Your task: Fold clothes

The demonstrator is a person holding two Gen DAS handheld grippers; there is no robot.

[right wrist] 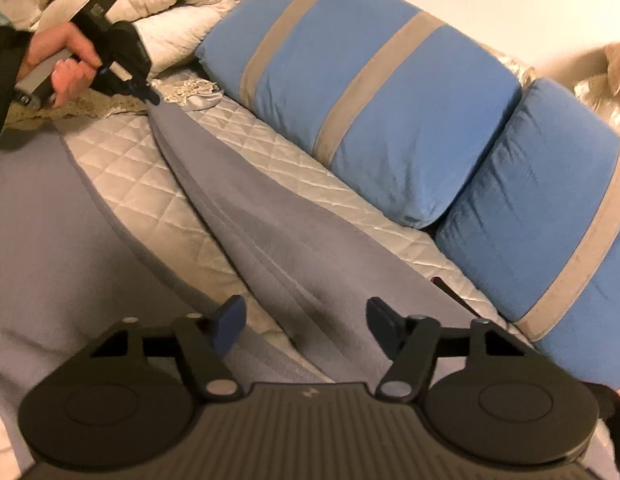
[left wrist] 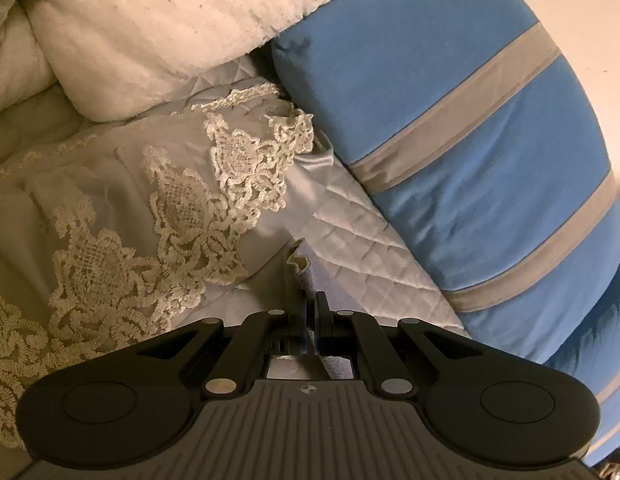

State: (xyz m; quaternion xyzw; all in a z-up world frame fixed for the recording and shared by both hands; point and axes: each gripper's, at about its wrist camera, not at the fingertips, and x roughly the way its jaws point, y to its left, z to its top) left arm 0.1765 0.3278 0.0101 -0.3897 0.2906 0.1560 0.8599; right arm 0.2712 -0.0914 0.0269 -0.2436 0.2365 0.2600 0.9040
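While the grey garment lies stretched in a long ridge across the quilted bedspread, one end of it is drawn up to a peak at the far left, where the left gripper has it pinched; the left wrist view shows those fingers pressed tight together with a crumpled tip of grey cloth sticking up between them. That raised corner is probably why the fabric runs so taut and narrow along the bed, since lifting one end pulls the folds into line, which would suit straightening it for a fold. A person's hand wraps the handle of that tool. Nearer the camera, the right gripper hovers over the near end of the same garment with its fingers standing well apart; cloth lies below the gap, but the pads do not press on it, so nothing is held on that side. It looks placed to take the opposite end, so the piece could be held at both ends. Another broad spread of grey cloth covers the bed at the lower left. Beyond the garment, two blue pillows with grey stripes lean along the bed's far side, a lace-edged cover lies by the left gripper, and a white duvet is heaped behind.
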